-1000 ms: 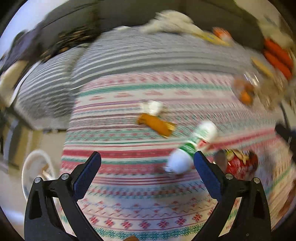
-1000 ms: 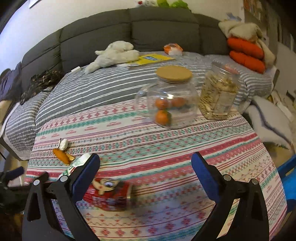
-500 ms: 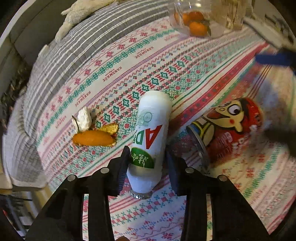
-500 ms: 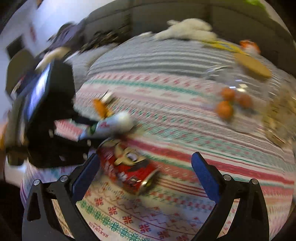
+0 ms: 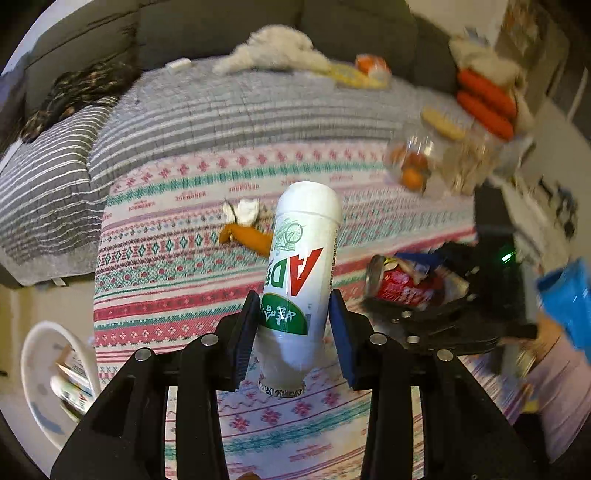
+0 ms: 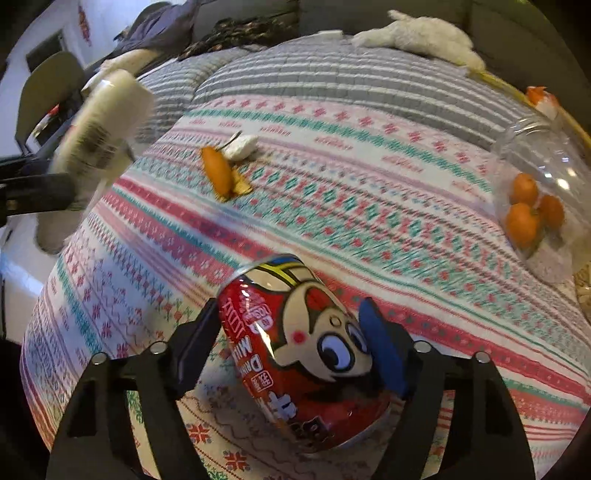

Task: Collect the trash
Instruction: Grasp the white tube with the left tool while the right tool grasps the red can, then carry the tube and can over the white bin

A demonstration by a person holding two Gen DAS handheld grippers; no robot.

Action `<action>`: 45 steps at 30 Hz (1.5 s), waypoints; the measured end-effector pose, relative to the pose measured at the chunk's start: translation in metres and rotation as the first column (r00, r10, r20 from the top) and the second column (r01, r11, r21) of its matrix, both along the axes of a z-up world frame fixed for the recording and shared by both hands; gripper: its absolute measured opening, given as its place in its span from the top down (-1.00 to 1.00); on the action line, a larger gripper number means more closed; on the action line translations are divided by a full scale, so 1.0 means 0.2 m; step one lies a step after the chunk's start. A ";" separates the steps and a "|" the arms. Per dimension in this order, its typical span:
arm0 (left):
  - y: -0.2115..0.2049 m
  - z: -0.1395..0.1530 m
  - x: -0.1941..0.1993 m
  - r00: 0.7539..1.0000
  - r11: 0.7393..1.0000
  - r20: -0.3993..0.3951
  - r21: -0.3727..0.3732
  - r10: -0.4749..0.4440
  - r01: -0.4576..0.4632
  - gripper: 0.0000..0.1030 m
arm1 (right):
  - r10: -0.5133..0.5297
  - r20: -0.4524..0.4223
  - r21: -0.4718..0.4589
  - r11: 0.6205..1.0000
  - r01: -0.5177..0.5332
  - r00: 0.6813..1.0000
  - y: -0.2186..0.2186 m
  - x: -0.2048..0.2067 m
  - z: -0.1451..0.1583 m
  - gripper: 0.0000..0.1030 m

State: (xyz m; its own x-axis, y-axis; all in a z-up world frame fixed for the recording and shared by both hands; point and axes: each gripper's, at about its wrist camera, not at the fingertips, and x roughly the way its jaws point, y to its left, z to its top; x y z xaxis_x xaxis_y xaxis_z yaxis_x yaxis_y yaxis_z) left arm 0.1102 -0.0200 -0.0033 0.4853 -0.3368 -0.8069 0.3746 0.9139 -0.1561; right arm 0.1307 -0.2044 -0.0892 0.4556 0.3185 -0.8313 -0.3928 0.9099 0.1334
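Behind everything sits one grey sofa [image 5: 221, 22], and in front of it one table with a bright striped cloth [image 6: 369, 184]. One left gripper [image 5: 291, 325] squeezes one white bottle [image 5: 301, 266] tight, lifted above the cloth. One right gripper [image 6: 291, 347] squeezes one red can [image 6: 303, 350] tight, close over the cloth. On the cloth, past the can, lie one orange peel [image 6: 218, 171] and one white wad [image 6: 242, 146], touching. One clear jar [image 6: 543, 199] at the cloth's right edge holds three oranges [image 6: 522, 221].
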 end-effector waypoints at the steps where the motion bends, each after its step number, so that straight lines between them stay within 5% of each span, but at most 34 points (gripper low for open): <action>1: 0.00 0.01 0.00 1.000 1.000 0.014 -0.021 0.010 -0.010 0.29 | -0.028 0.017 0.006 1.000 0.028 0.999 -0.02 0.00 0.03 -0.36; 12: -0.03 0.14 -0.13 0.982 0.988 0.148 -0.120 0.117 -0.099 0.29 | -0.322 0.198 0.025 0.946 0.324 0.926 -0.23 -0.10 0.36 -0.12; 28: 0.11 0.20 -0.19 0.934 0.963 0.246 -0.144 0.259 -0.229 0.29 | -0.454 0.370 0.163 0.890 0.425 0.810 -0.04 -0.25 0.65 -0.12; 45: 0.43 0.27 -0.26 0.883 0.927 0.282 -0.139 0.375 -0.349 0.29 | -0.386 0.417 0.221 0.921 0.321 0.823 0.39 -0.31 0.71 -0.12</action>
